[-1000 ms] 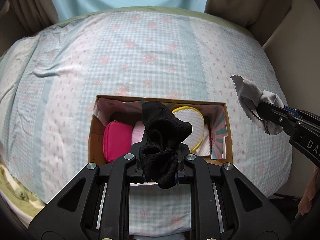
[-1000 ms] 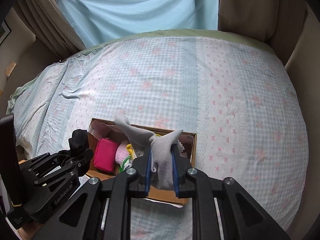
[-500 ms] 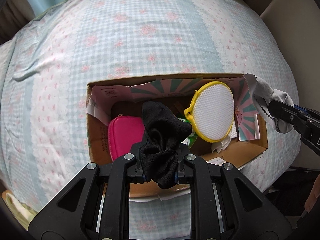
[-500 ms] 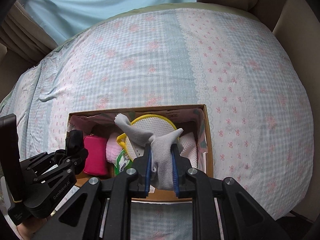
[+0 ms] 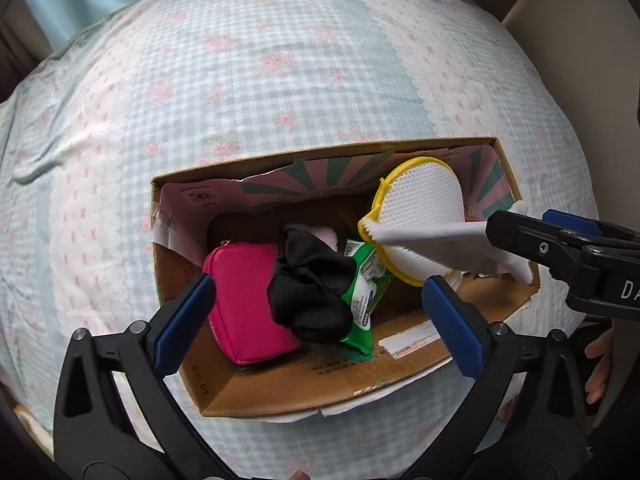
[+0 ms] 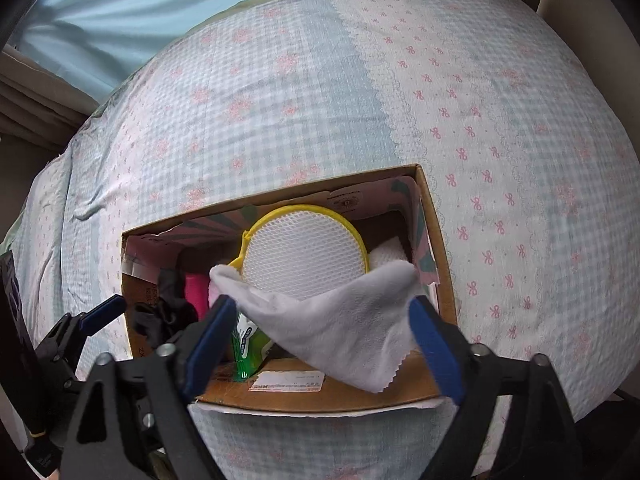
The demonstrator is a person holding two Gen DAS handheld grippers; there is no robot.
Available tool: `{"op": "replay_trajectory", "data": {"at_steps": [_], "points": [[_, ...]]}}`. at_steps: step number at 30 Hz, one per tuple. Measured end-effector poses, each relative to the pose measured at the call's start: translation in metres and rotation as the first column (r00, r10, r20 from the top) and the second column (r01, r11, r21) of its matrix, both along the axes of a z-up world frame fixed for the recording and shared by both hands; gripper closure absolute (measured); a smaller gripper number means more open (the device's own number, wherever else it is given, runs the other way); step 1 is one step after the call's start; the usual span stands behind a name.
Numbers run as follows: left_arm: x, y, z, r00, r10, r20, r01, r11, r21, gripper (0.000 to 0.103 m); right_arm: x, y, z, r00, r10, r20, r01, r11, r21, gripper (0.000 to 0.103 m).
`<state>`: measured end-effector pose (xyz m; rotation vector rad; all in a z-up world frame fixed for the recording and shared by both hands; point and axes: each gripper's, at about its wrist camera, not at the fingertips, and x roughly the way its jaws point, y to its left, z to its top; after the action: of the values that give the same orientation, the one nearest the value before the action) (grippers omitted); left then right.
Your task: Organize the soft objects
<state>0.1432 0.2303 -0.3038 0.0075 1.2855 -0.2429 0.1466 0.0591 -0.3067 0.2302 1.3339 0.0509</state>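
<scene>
Near the front edge of the bed, one open cardboard box, long side running left to right, both claws poised above its near wall.

Inside, toward the box's right end: one round white mesh pad with a yellow rim, propped against the far wall. Behind it, one more white mesh piece, mostly hidden.

Stretched over the right half of the box: one grey cloth, directly ahead of the right claw. Spans the gap from one blue pad to the other, long axis crosswise to the fingers, lower corner hanging toward the near wall. Jaws spread wide, not pinching; cannot tell whether the cloth clings to the pad tips or hangs free. By far the nearer claw to it. Likely next: letting the cloth settle onto the mesh pad, then lifting clear.

Toward the box's left end: one bright pink pouch. Touching its right side, one crumpled black sock, lying partly on one green packet near the middle. Beyond the sock, one pale pink soft item, barely showing.

Above the sock: left claw, jaws wide apart, gripping nothing.
</scene>
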Motion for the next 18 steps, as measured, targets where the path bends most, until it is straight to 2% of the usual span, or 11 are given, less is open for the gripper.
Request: {"op": "replay_trajectory", "data": {"at_steps": [3, 7, 11, 15, 18], "points": [[-0.003, 0.001, -0.001, 1.000, 0.006, -0.009, -0.006, 1.000, 0.000, 0.000, -0.003, -0.002, 0.001, 1.000, -0.008, 0.023, 0.008, 1.000, -0.014, 0.000], [-0.006, 0.001, -0.004, 1.000, 0.012, -0.018, -0.012, 1.000, 0.006, 0.000, -0.007, -0.006, -0.002, 1.000, -0.016, 0.004, 0.016, 1.000, -0.011, 0.000], [-0.009, 0.000, 0.002, 1.000, 0.019, -0.002, -0.019, 1.000, 0.016, 0.000, -0.012, -0.009, 0.001, 1.000, -0.019, 0.016, 0.019, 1.000, -0.010, 0.000], [-0.014, -0.002, 0.017, 0.999, 0.033, 0.023, -0.034, 0.999, 0.022, 0.000, -0.017, -0.012, 0.012, 0.999, -0.016, 0.043, 0.017, 1.000, -0.008, 0.000], [-0.021, -0.004, 0.042, 0.997, 0.055, 0.051, -0.056, 0.998, 0.032, 0.000, -0.021, -0.017, 0.029, 0.998, -0.004, 0.068, 0.004, 1.000, 0.000, 0.000]]}}
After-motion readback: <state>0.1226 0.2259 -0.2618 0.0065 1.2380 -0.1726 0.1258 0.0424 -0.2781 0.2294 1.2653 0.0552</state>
